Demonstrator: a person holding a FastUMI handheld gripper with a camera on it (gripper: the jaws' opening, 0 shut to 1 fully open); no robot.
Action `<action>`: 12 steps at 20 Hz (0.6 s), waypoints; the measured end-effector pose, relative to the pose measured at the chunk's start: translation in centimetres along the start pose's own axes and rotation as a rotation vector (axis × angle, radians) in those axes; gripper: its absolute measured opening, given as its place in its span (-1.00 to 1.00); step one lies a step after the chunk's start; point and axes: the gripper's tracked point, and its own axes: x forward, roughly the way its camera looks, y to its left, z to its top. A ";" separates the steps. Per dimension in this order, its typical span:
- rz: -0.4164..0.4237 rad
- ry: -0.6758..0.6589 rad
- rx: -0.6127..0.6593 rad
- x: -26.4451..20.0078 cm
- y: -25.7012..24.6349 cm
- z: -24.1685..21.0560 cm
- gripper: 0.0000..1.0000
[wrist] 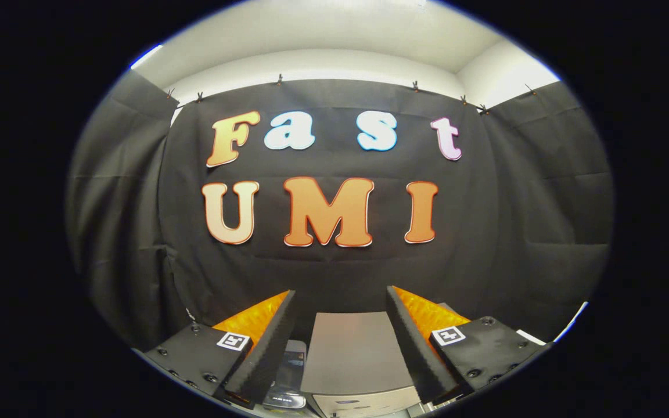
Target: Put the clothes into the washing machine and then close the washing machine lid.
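I hold the gripper (340, 302) open, fingers spread, nothing gripped, above the washing machine (353, 360), lid down, black cloth wall (485, 232) beyond.

The carrying surface is mostly hidden below the gripper (340, 302), whose fingers (265, 354) stand spread wide apart with nothing between the pads. Between them shows the flat grey lid of a boxy grey-and-white washing machine (353, 354), shut and level, its pale front edge below. Just left of that machine, partly hidden behind the left finger, lies a small dark object with a glossy label (289, 380); what it is cannot be told. The desk or floor under both cannot be made out.
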 end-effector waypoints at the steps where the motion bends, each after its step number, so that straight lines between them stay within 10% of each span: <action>1: -0.008 -0.022 -0.003 -0.4 -0.8 0.4 0.97; 12: -0.063 -0.047 -0.012 -1.4 -4.8 0.2 0.97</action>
